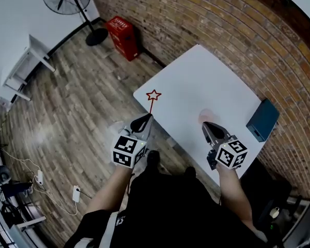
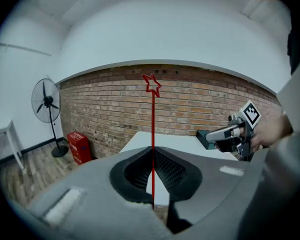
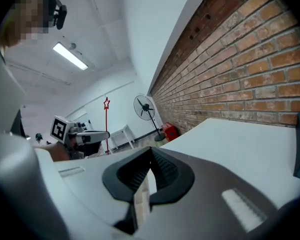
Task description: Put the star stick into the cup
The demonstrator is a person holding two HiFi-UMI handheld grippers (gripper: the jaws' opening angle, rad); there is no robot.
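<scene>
Star stick [image 2: 153, 129] clamped upright between jaws of left gripper [image 2: 152, 151], star up; faint pink cup [image 1: 206, 116] sits to its right, just off closed tips of right gripper [image 1: 206, 126].

Thin red star stick [image 2: 153, 134], upright

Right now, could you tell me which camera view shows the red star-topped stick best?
The left gripper view: the thin red star-topped stick rises full-length from the shut left claw. The head view shows it foreshortened from above; the right gripper view shows it small and distant.
</scene>
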